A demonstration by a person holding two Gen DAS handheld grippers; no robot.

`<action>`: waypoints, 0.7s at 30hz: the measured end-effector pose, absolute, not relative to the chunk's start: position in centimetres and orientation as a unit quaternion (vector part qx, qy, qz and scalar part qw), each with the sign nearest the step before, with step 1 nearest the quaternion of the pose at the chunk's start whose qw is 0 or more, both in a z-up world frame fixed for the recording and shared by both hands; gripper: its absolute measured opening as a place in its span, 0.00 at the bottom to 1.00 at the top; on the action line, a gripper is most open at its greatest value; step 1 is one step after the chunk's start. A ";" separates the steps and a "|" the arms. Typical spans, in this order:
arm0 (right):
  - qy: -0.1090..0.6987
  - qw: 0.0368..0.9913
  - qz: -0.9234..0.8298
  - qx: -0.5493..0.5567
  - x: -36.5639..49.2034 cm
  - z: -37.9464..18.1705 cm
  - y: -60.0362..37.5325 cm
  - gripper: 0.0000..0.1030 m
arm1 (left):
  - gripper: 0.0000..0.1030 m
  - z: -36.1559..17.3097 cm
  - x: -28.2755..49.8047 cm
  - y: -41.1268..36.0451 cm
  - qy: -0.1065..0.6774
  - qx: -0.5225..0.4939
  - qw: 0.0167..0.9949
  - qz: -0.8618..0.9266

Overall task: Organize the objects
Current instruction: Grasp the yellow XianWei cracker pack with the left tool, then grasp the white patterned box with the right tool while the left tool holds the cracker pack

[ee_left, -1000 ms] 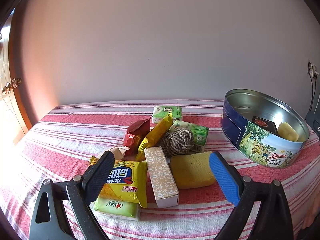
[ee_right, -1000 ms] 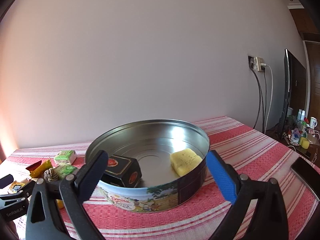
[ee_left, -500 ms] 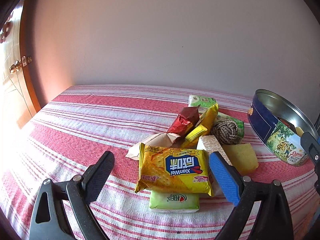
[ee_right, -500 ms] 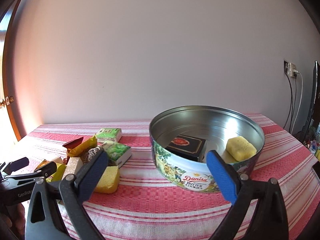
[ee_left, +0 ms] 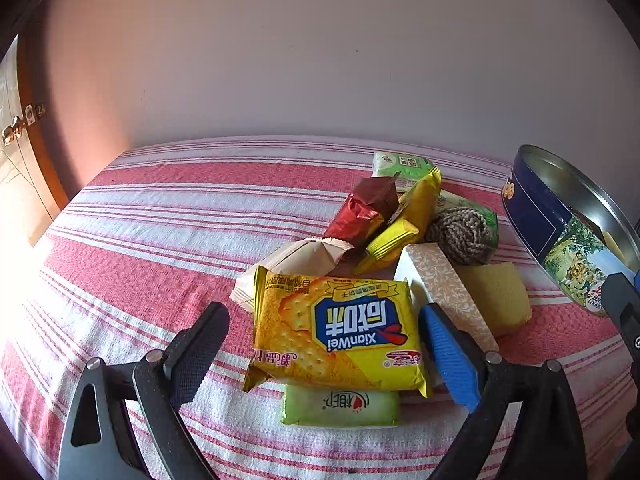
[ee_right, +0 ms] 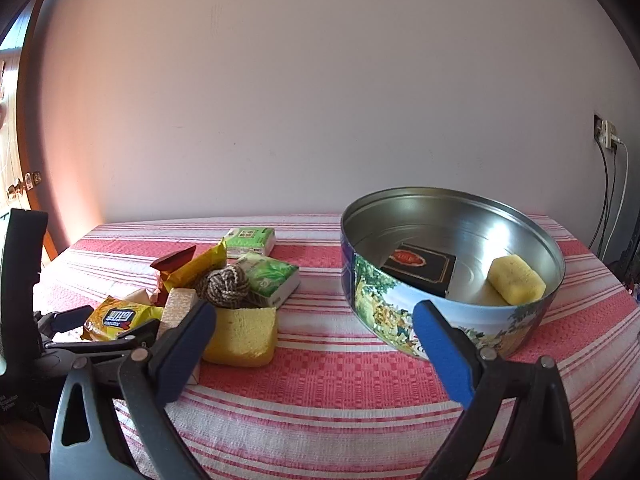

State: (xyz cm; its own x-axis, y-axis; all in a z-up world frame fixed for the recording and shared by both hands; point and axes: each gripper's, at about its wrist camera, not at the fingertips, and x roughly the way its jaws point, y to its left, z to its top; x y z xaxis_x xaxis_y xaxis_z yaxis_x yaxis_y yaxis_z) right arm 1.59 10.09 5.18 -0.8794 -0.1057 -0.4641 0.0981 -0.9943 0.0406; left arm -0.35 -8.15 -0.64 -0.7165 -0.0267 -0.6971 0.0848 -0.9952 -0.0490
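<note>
A pile of snacks lies on the striped cloth. My left gripper (ee_left: 322,340) is open, its fingers on either side of the yellow cracker packet (ee_left: 336,332), which rests on a green tissue pack (ee_left: 340,406). Behind them are a patterned white box (ee_left: 444,292), a yellow sponge (ee_left: 496,296), a rope ball (ee_left: 460,232), a red packet (ee_left: 364,212) and a yellow wafer packet (ee_left: 408,216). My right gripper (ee_right: 314,328) is open and empty, low over the cloth between the sponge (ee_right: 244,334) and the cookie tin (ee_right: 384,288). The tin holds a black box (ee_right: 420,266) and a yellow block (ee_right: 516,280).
Two more green tissue packs (ee_right: 250,238) (ee_right: 272,276) sit behind the pile. The wall rises just past the table's far edge. A door (ee_left: 20,168) stands at the left, and a socket with cables (ee_right: 608,136) at the right. Bare cloth stretches left of the pile.
My left gripper has come forward and lower, so the cracker packet now lies between its fingers. My right gripper has swung left, bringing the pile into its view.
</note>
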 end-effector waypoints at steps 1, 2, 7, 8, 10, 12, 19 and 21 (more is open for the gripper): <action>-0.011 0.053 -0.969 0.242 1.5 5.1 10.2 0.97 | 0.94 -0.8 -0.5 -8.7 0.052 0.381 0.026 -0.923; -0.013 0.053 -0.968 0.245 1.3 5.1 10.3 0.97 | 0.90 -1.0 -0.6 -9.2 0.066 0.385 0.022 -0.920; -0.018 0.054 -0.964 0.259 0.9 4.8 10.3 0.97 | 0.71 -1.3 -0.6 -10.1 0.096 0.390 0.004 -0.916; -0.019 0.055 -0.964 0.261 0.9 4.8 10.3 0.97 | 0.70 -1.1 -0.4 -10.2 0.098 0.383 0.006 -0.918; -0.019 0.058 -0.962 0.266 0.8 4.8 10.3 0.97 | 0.70 -0.3 0.4 -10.6 0.105 0.354 0.014 -0.929; -0.016 0.063 -0.960 0.274 0.7 4.7 10.1 0.97 | 0.70 1.0 1.3 -11.6 0.119 0.312 0.035 -0.942; -0.023 0.143 -0.942 0.304 0.8 4.1 6.9 0.78 | 0.70 2.2 1.8 -15.8 0.156 0.269 0.123 -0.942; -0.010 0.160 -0.937 0.309 0.6 3.9 5.0 0.75 | 0.70 1.7 1.5 -16.3 0.158 0.281 0.132 -0.937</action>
State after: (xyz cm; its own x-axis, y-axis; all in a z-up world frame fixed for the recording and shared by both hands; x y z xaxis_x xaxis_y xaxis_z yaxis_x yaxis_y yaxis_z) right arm 0.56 4.97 3.91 -0.7572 -0.3066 -0.5767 0.2940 -0.9485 0.1182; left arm 1.49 -16.26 1.74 -0.8073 -0.1595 -0.5681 0.3372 -0.9148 -0.2222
